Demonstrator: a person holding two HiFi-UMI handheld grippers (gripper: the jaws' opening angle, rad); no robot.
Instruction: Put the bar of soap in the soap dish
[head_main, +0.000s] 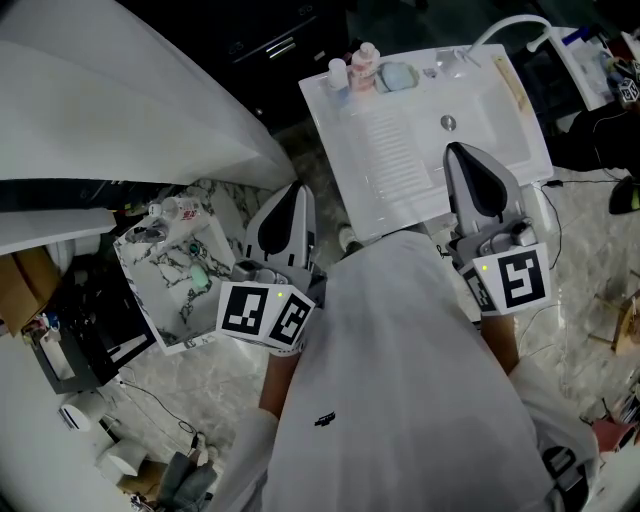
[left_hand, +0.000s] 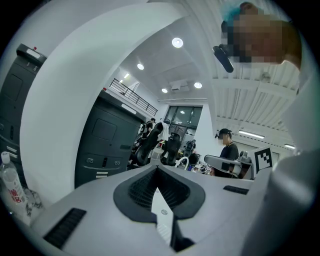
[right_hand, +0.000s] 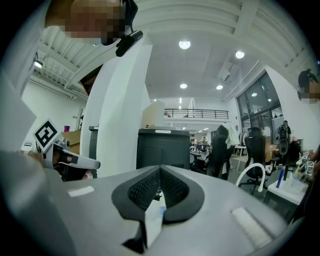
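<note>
Close against the person's white shirt, the left gripper (left_hand: 156, 168) and the right gripper (right_hand: 160, 168) each have their jaws shut tip to tip, with nothing between them and touching nothing. Just beyond the left gripper lies a marbled board (head_main: 160, 297) with a small pale-green lump (head_main: 200, 277) on it, possibly the bar of soap, though it is too small to tell. Farther off, past the right gripper, a white sink (head_main: 390, 150) has what looks like the pale-green soap dish (head_main: 397, 76) at its far rim, beside two bottles (head_main: 364, 65).
</note>
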